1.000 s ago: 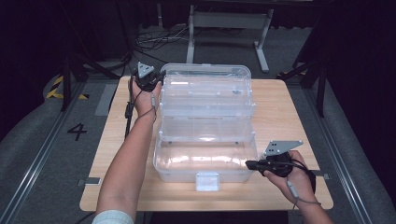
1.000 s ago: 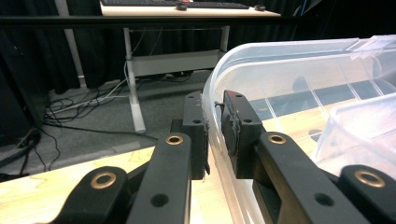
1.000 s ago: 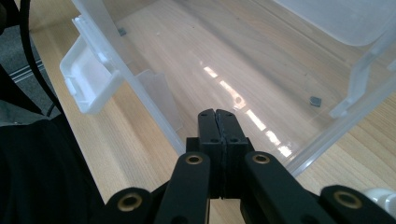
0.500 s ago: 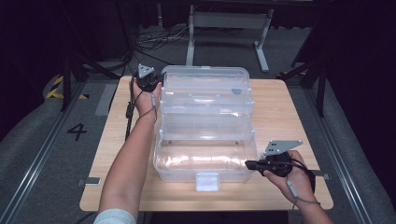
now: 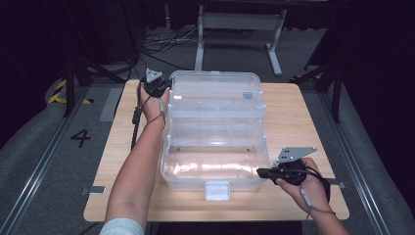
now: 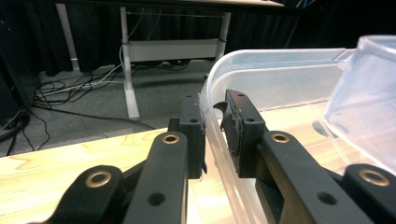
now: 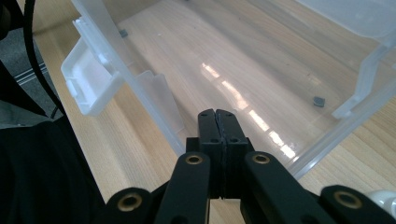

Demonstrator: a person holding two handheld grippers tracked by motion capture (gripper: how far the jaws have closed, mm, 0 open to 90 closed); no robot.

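A clear plastic storage box [image 5: 215,132] with stepped, fold-out tiers stands open in the middle of the tabletop [image 5: 303,117], its long axis running from the person's near edge toward the far edge, with a white latch [image 5: 217,190] hanging at the near wall. The left gripper [image 5: 157,87] sits at the box's far left corner; in the left gripper view its jaws straddle the thin rim [image 6: 212,126] of the box, one pad outside and one inside, and they have just been opening, so the wall stands between them with a gap on the inner side rather than pinched. The right gripper [image 5: 262,172] rests at the near right corner, its jaws clenched together on nothing, tips pointing in at the corner of the lowest tier [image 7: 299,161] and seemingly just touching it. The relation that matters next: the rim runs lengthwise between the left jaws, so that hand is the one placed to re-grip or let go, while the right hand probably only steadies the near end.
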